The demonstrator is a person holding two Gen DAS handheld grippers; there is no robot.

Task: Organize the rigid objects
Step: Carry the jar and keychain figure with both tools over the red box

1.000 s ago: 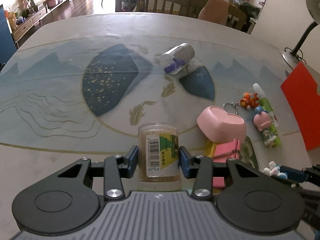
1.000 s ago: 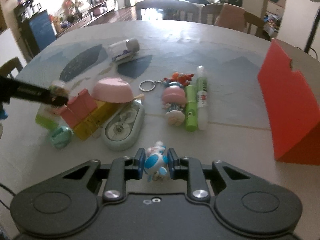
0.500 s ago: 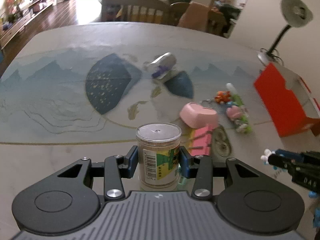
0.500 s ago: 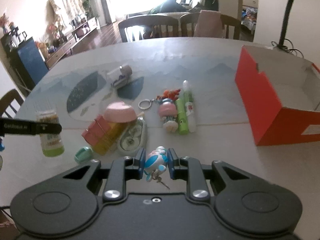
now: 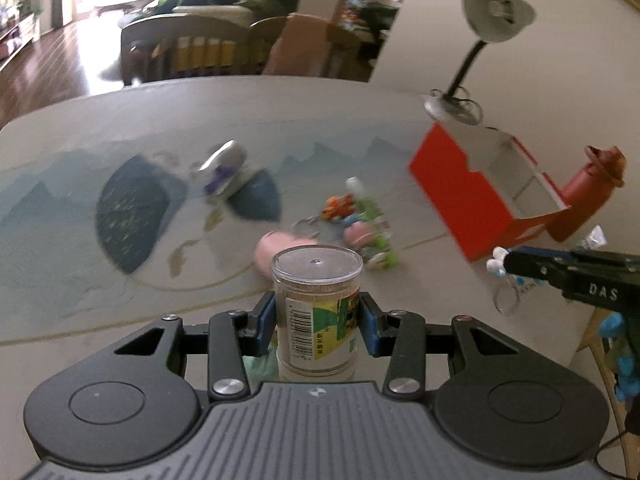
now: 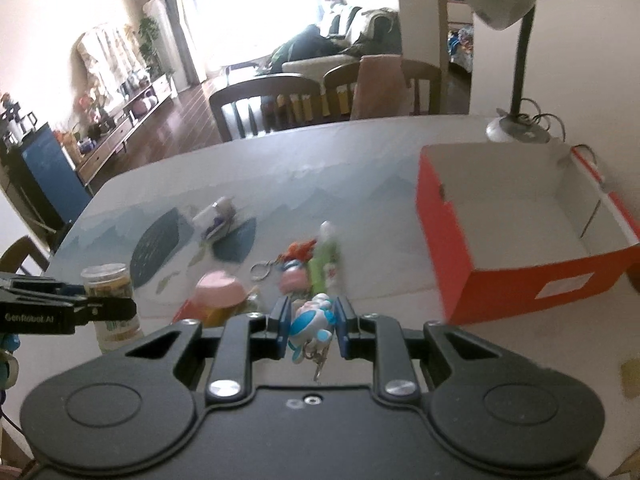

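Note:
My left gripper is shut on a clear plastic jar with a green barcode label, held upright above the table. My right gripper is shut on a small blue-and-white figure keychain, its metal ring dangling below. Each gripper shows in the other's view: the right one at the right edge, the left one with the jar at the left edge. An open red box with a white inside stands on the table to the right.
On the table lie a pink heart-shaped dish, an orange toy keychain, a pink toy, green tubes and a tipped jar with purple contents. A desk lamp and a red bottle stand beside the box. Chairs line the far edge.
Both grippers have risen from the table with the jar and the keychain in them. The views now take in more of the red box and the lamp.

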